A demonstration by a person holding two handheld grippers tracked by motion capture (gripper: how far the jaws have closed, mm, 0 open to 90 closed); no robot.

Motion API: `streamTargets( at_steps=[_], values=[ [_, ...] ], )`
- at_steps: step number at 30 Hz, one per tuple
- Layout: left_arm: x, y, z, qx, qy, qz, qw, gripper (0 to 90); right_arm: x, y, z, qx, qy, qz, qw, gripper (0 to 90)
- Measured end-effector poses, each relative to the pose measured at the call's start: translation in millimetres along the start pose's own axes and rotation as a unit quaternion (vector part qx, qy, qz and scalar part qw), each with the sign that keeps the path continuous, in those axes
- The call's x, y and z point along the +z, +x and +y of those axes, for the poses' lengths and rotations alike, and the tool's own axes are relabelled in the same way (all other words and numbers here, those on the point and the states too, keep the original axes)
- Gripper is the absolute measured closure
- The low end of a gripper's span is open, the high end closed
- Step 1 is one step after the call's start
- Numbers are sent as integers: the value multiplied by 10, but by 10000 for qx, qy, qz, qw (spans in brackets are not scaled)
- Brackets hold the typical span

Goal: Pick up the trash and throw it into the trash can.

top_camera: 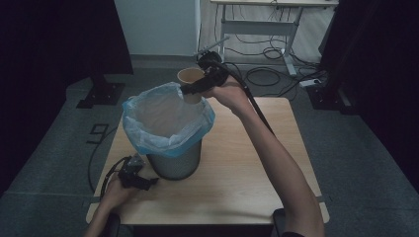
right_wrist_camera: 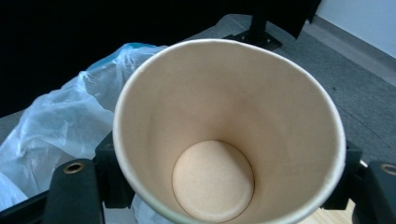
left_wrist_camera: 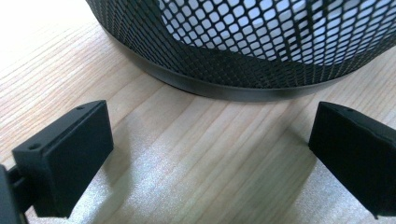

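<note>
1. The table is a light wood top with straight grain, standing on grey carpeted floor in a dim room.
2. Behind it are a pale wall, a second desk frame and loose cables on the floor; dark drapes close off both sides.
3. A black mesh bin stands on the table's left half, lined with a pale blue plastic bag folded over its rim.
4. The paper cup is in the air above the bin's far rim, over the bag's edge.
5. The cup stands roughly upright, mouth up, its long axis near vertical; the right gripper view looks down into it to its round bottom.
6. The right gripper has its jaws clamped on the cup's 2 opposite sides.
7. The left gripper rests low on the table just beside the bin's base, its jaws standing wide apart with bare wood between them and the mesh wall just ahead.
</note>
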State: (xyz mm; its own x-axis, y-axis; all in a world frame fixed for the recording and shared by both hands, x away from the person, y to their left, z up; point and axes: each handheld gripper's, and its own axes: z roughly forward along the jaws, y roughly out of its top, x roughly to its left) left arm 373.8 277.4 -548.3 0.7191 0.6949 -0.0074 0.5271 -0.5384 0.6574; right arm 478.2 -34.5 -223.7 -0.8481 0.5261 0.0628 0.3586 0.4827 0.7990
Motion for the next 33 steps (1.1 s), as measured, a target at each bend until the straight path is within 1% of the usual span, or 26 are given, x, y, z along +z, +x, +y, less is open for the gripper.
streamTargets(
  at_steps=[3,4,5,7,8,9,10,11,15,20,21,22,26,27,28,29,30,31,32,33],
  values=[
    [0,0,0,0,-1,1,10000,0,105,68,50,-35,0,112,9999,251],
    [0,0,0,0,-1,1,10000,0,105,68,50,-35,0,112,9999,251],
    [0,0,0,-1,-1,0,10000,0,180,111,81,-81,9,176,9998,252],
    [0,0,0,0,0,0,10000,0,257,155,107,-93,24,237,9997,251],
    [0,0,0,0,0,1,10000,0,257,155,107,-93,24,237,9997,251],
    [0,0,0,0,-1,0,10000,0,339,198,130,-144,59,281,9995,251],
    [0,0,0,0,-1,0,10000,0,339,198,130,-144,59,281,9995,251],
    [0,0,0,-1,0,-1,10000,0,418,239,148,-155,60,357,9992,251],
    [1,1,1,8,1,-5,10000,0,595,315,164,-216,130,473,9986,251],
    [2,2,3,15,2,-10,10000,0,833,384,142,-241,239,618,9975,250],
    [2,2,3,15,2,-10,10000,0,833,384,142,-241,239,618,9975,250],
    [3,2,3,15,3,-11,10000,0,932,403,125,-254,306,654,9971,251],
    [3,3,4,23,4,-16,10000,0,1121,441,86,-314,423,702,9961,249],
    [3,3,4,23,4,-16,10000,0,1121,441,86,-314,423,702,9961,249],
    [4,3,4,22,4,-17,10000,0,1213,461,64,-337,482,720,9957,248],
    [4,3,5,25,4,-19,10000,0,1258,470,52,-352,519,727,9954,248],
    [4,3,5,25,4,-19,10000,0,1258,470,52,-352,519,727,9954,248],
    [4,4,5,26,4,-20,10000,0,1345,484,26,-365,599,753,9947,247],
    [4,4,5,26,4,-20,10000,0,1345,484,26,-365,599,753,9947,247],
    [4,4,5,29,5,-22,10000,0,1428,491,-6,-370,705,760,9939,243]
  ],
)
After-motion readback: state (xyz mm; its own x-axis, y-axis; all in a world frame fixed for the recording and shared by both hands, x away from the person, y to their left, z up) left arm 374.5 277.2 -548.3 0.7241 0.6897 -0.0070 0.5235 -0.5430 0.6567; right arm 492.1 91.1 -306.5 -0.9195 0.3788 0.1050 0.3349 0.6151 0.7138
